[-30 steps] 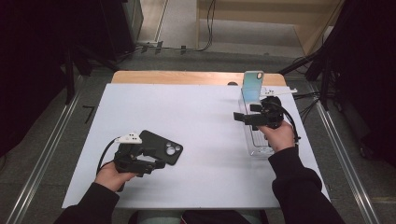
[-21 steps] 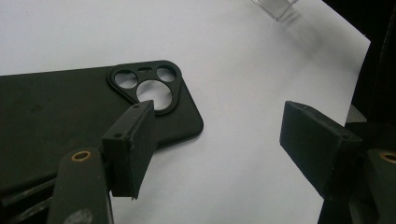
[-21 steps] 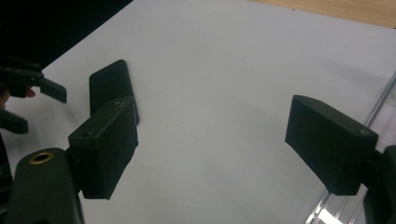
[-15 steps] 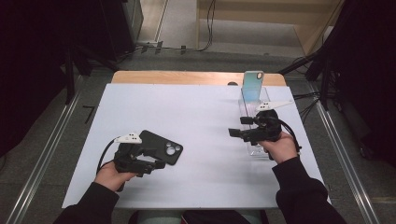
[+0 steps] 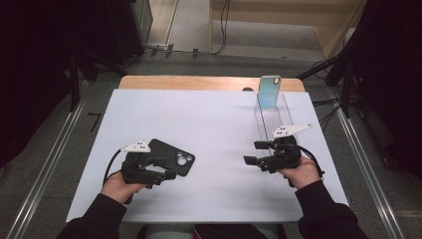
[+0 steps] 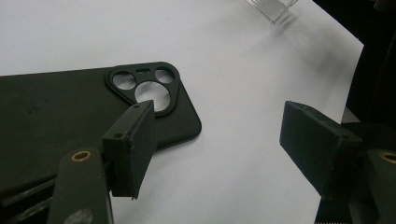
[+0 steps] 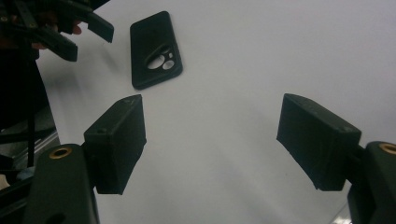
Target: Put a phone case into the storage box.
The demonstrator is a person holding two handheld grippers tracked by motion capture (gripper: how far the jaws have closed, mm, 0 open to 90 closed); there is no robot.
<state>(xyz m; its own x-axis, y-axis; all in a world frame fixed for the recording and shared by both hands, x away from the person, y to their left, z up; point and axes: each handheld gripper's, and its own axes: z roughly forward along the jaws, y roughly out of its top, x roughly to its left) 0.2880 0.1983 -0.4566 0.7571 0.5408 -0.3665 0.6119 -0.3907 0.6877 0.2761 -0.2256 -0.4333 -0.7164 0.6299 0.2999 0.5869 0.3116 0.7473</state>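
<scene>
A black phone case (image 5: pixel 174 155) lies flat on the white table sheet (image 5: pixel 214 124), camera cut-outs facing up. My left gripper (image 5: pixel 168 168) rests at the case's near edge. In the left gripper view its jaws stand open (image 6: pixel 219 116), one jaw over the case (image 6: pixel 56 107), with only bare sheet between them. My right gripper (image 5: pixel 251 152) hovers at the right of the sheet and points left toward the case (image 7: pixel 154 49). Its jaws have just been closing a little, but they stand open (image 7: pixel 212 105) with nothing between them.
A clear plastic rack (image 5: pixel 276 117) runs along the sheet's right side just beyond my right hand, and a teal phone (image 5: pixel 269 91) stands upright at its far end. A wooden strip (image 5: pixel 199 82) borders the back. The table's near edge lies close to both forearms.
My right gripper has drawn back from the clear rack toward the near edge and slightly left, and its jaws have narrowed somewhat. The left gripper and the case have stayed put.
</scene>
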